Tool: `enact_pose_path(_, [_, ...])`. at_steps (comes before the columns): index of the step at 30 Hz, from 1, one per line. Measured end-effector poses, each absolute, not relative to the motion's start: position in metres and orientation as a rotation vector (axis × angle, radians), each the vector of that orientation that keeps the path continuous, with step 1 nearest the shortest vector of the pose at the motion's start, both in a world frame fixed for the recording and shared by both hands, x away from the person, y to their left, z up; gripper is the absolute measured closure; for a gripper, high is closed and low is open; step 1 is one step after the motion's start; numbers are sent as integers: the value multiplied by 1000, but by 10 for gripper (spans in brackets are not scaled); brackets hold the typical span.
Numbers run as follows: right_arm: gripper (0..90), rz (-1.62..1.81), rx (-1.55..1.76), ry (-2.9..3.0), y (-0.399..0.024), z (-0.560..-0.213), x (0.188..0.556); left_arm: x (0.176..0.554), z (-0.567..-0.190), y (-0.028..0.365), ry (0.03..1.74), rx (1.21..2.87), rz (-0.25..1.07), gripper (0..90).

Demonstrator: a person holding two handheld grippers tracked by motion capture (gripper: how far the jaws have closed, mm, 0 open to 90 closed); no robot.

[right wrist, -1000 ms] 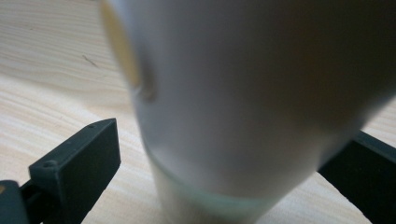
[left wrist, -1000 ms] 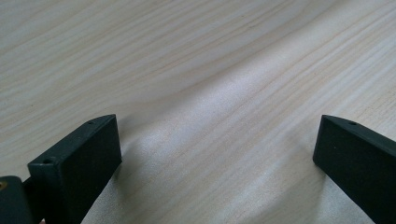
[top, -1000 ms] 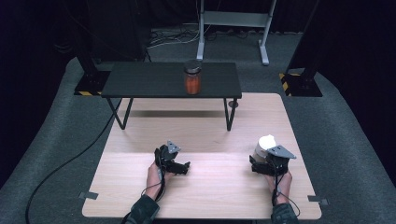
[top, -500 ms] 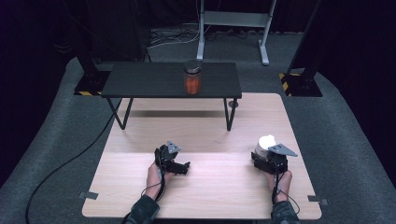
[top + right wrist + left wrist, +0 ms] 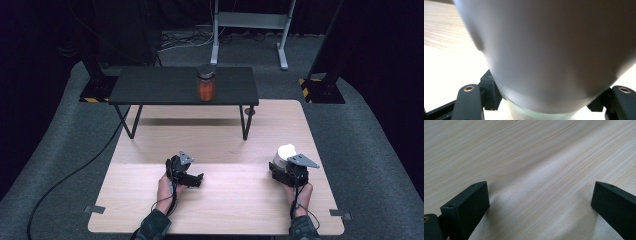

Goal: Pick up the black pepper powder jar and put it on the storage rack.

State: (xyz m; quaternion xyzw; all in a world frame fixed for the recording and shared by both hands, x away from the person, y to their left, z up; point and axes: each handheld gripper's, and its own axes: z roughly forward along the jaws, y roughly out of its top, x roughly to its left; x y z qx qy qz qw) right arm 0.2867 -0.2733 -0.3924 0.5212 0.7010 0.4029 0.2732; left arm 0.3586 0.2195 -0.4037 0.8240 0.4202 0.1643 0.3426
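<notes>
Gripping: the right tongs [image 5: 283,161] are clenched on a white cup [image 5: 283,153], with their jaws having just been closing and the cup between them.
Cup location: near the right edge of the light wooden surface [image 5: 225,200], well in front of the person, standing upright.
Cup in the right gripper view: the white cup [image 5: 549,50] sits directly ahead of the camera, with a black jaw pressed to its lower wall on each side.
Key relation: the cup lies straight ahead of the right tongs, its long axis vertical and crossing the jaws' line of closure; the right hand [image 5: 299,192] is the nearer by far.
Left tongs: the left tongs [image 5: 196,179] are released, jaws wide apart and nothing between them; the left gripper view shows bare wood grain between the jaws.
Left tongs position: left of centre on the surface, well apart from the cup.
Farther off: a low black table [image 5: 165,87] stands beyond the surface, carrying a jar [image 5: 206,83] with orange contents and a dark lid.
Judgement: the grasp appears complete; a lift would be the likely next move.
</notes>
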Motion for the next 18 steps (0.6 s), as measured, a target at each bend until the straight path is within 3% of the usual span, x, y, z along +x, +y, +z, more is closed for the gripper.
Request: enact_pose_path(18, [297,1099,1349,1956,-269,-355,294,361,-403,221,1096,2141,410,19])
